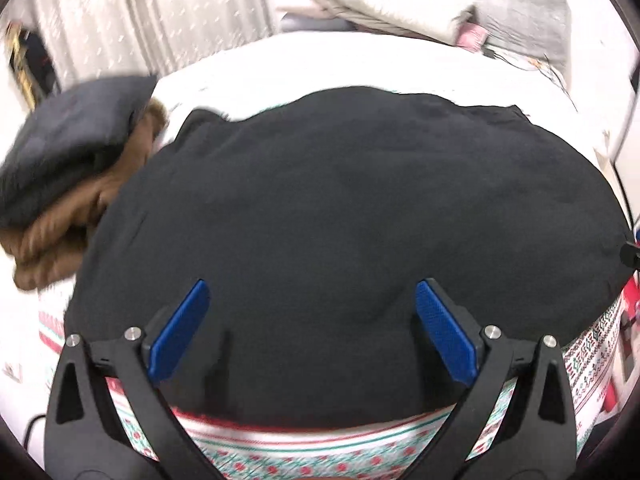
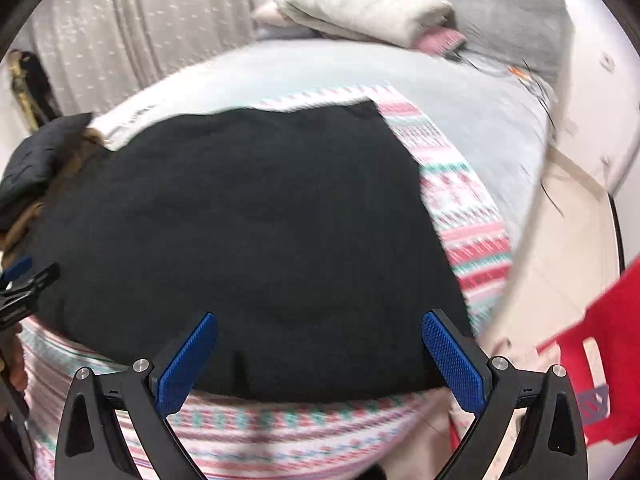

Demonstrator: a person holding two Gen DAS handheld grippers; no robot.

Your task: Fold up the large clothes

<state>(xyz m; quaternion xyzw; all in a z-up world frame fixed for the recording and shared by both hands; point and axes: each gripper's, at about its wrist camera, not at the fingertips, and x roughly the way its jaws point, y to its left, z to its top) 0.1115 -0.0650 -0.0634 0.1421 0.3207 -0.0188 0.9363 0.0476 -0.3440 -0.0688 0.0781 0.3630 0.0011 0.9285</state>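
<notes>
1. Left wrist view: my left gripper (image 1: 312, 332) hangs with its blue pads spread wide and holding nothing, just over the near edge of the black garment (image 1: 340, 208).
2. Right wrist view: my right gripper (image 2: 320, 360) is likewise wide and holds nothing, poised above the same near hem where it meets the patterned blanket (image 2: 248, 436).
3. The black garment lies spread flat across the blanket on the bed, filling the middle of both views, and its right edge runs from about 1 o'clock down to 4 o'clock in the right view.
4. A folded dark piece on a brown furry one (image 1: 60, 184) sits at 9 o'clock in the left view, touching or just beside the garment's left side — I cannot tell which.
5. As I judge it, the step in hand is to take the near hem at two spots and carry it away from me toward 12 o'clock.
6. To do it well I should lower both grippers evenly, catch only the black cloth and not the blanket beneath, and close fully before lifting.
7. I should keep the two grips level and well apart so the fold line stays straight — the blur here warns me to slow down.
8. The pillows (image 2: 360, 4) at 12 o'clock are well clear.
</notes>
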